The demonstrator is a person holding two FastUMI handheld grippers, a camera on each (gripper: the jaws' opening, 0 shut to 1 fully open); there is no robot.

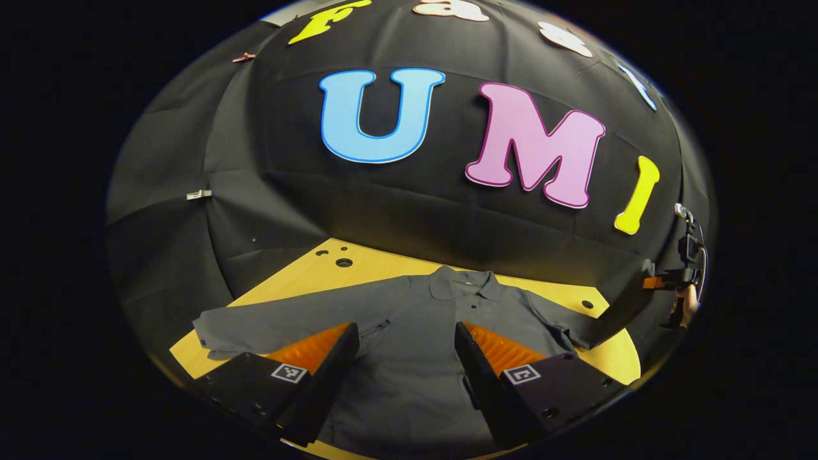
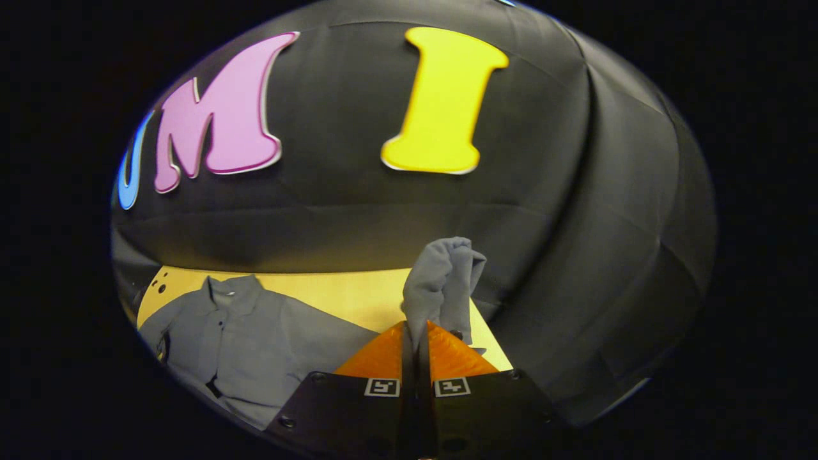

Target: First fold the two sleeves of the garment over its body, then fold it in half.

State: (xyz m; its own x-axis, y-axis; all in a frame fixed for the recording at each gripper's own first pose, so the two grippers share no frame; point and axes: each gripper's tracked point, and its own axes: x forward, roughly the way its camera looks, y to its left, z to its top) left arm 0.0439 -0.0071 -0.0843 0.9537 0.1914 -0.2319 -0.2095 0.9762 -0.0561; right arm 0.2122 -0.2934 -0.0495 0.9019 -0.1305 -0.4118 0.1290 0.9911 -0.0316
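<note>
Right gripper (image 2: 415, 348): the jaws stand closed together with the cuff end of the right sleeve (image 2: 442, 281) pinched between them; the loose fabric bunches and stands up just past the fingertips. Left gripper (image 1: 406, 348): the jaws stand wide apart and hold nothing, hovering over the lower body of the garment.

The garment is a grey collared shirt (image 1: 409, 332), lying face up and flat on the wooden tabletop (image 1: 307, 275), collar (image 1: 463, 284) toward the booth wall (image 1: 409, 211).

Handling judgement: the fabric appears light, thin and fully limp. It offers no stiffness, so a lifted sleeve sags and drags the shoulder with it. It is not fragile and seems unlikely to slip from a firm pinch. Recommended hold: the cuff edge or the sleeve hem, gripped through both layers, then carried low across the chest. For the half fold, the bottom hem corners look like the suitable points.

View comparison, near to far:
- The right gripper view gives the pinch itself at close range, with the shirt body (image 2: 255, 338) lying beyond to one side.
- The left gripper view gives the whole layout: the left sleeve (image 1: 255, 322) lies spread flat on the table, not yet folded, while the right sleeve (image 1: 613, 313) rises off the table toward the far right gripper (image 1: 664, 280) and the hand (image 1: 689, 305) holding it
</note>
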